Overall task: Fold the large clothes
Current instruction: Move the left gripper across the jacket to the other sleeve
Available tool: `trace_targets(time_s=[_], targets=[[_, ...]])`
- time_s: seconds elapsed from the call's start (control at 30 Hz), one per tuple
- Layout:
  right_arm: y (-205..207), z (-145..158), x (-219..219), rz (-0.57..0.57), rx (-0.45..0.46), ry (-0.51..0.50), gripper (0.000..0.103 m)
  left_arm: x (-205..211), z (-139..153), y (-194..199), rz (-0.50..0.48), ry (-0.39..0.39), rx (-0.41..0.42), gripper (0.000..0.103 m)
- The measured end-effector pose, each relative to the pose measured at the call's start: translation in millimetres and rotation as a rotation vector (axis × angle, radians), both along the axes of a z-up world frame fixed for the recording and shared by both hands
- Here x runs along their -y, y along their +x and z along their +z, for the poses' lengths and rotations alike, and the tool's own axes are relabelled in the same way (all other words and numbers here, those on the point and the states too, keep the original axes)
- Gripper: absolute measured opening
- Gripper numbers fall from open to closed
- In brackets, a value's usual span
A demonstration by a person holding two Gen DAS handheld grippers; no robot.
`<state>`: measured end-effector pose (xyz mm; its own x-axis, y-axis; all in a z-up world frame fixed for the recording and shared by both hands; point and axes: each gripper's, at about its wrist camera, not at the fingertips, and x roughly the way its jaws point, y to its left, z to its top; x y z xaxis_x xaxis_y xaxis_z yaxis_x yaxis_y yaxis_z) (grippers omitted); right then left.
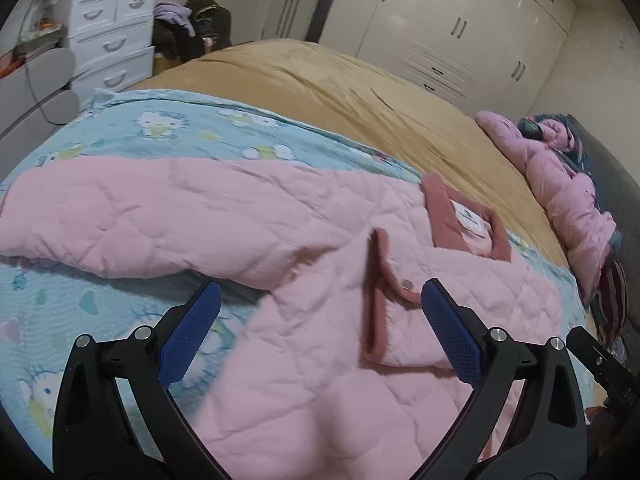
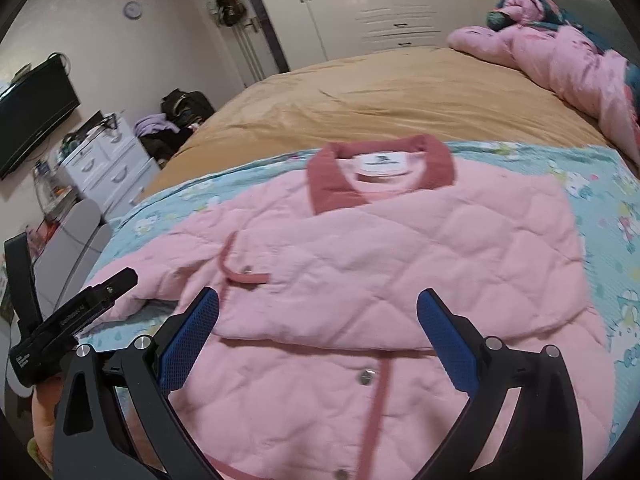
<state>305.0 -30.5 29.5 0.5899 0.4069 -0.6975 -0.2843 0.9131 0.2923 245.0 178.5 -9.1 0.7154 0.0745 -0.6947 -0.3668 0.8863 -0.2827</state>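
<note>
Folding is partway done: we see the pink jacket (image 2: 380,264) lying on the blue quilt (image 2: 624,208), collar (image 2: 436,152) at the far end, with one side already laid across the front. Our left gripper (image 1: 320,312) and right gripper (image 2: 318,316) both hover above the jacket, jaws spread wide, holding nothing. We judge the next move calls for pinching the sleeve (image 1: 120,220) that stretches out left of the jacket's body and drawing it inward.

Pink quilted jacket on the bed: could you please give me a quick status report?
Left gripper and right gripper jaws open, empty, above the cloth. Pink quilted jacket flat on blue cartoon blanket, one sleeve across its front. Nothing in the way.
</note>
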Motion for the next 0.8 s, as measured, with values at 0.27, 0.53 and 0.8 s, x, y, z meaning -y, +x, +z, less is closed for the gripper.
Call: trace_targets(time_s=[0.27,0.53,0.8], targets=[[-1.7,9.1,-58.8,0.083,0.009,0.003,0.099,-49.9,5.2,-21.5,0.092,-0.01,0.016,0.094],[-2.6,15.7,-107.0,0.119,0.033,0.027,0.099,-99.2,6.0,-44.4,0.198,-0.031,0.029,0.094],[4.2,19.1,-163.9,0.198,0.012,0.049,0.099,-146.6,-16.2,-59.5,0.292,-0.083,-0.016,0.094]])
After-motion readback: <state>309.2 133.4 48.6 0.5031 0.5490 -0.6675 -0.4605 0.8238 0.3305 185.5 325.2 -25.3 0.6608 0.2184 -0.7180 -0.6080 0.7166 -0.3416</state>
